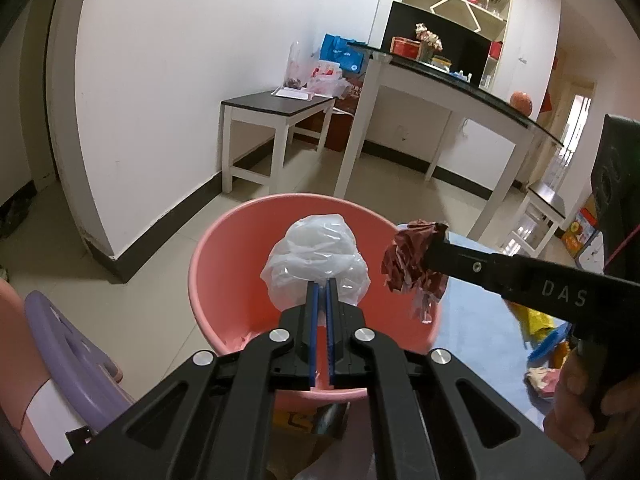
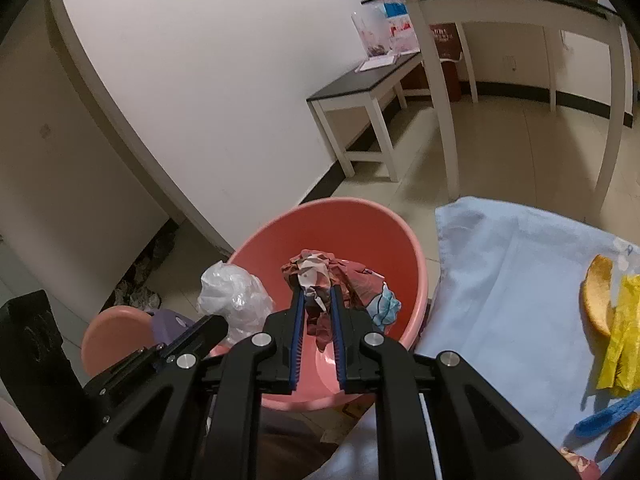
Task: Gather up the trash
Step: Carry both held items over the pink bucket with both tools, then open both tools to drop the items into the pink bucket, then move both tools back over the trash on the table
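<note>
Fingers of the left gripper (image 1: 322, 286) were pinched almost together on a crumpled clear plastic bag (image 1: 316, 258), held over the open mouth of the pink bucket (image 1: 224, 240) — evidently positioned for a drop. The right gripper (image 2: 317, 300), jaws closed partway, clamped a wad of dark red wrapper (image 2: 316, 272) above the same bucket. Both items were scrunched and light. On the blue cloth (image 2: 500, 280) further right, orange peel (image 2: 596, 296) and a yellow wrapper (image 2: 622, 340) awaited collection.

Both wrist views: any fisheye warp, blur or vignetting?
Left wrist: straight wall edges bow, corners go black, pink bucket sharp, clear plastic bag slightly washed out. Right wrist: same bowing and dark corners, orange peel soft near the edge.
</note>
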Demonstrator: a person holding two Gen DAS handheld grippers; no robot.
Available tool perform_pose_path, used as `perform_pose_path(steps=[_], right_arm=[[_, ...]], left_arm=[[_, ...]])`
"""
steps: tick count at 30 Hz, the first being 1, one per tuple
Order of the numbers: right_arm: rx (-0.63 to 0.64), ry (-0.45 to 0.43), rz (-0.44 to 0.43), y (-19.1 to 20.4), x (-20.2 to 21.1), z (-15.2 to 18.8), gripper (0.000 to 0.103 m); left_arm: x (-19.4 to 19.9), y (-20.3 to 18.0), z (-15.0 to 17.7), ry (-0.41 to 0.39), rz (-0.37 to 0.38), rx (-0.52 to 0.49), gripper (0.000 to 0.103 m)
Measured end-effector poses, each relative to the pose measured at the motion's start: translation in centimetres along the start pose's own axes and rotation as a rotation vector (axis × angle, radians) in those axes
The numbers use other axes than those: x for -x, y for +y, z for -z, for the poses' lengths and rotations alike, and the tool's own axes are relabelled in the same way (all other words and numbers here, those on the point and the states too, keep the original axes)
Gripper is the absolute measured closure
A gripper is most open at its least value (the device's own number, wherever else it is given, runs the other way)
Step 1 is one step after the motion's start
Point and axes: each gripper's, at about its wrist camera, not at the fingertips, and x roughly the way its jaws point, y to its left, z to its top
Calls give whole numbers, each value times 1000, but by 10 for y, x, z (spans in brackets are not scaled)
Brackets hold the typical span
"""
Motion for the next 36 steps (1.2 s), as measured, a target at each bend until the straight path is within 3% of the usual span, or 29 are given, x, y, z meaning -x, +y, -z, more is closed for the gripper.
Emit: perform_pose_path(steps=[9, 19, 28, 36], right_arm=[[2, 23, 11, -6, -17, 3, 90], [22, 10, 22, -5, -17, 3, 70], [42, -15, 28, -5, 0, 7, 58], [50, -69, 37, -7, 42, 13, 52]], left_arm=[[-14, 4, 4, 6, -36, 4, 100], [-17, 9, 2, 24, -36, 52, 77], [-5, 0, 0, 11, -43, 37, 76], [17, -17, -4, -11, -31, 19, 76]])
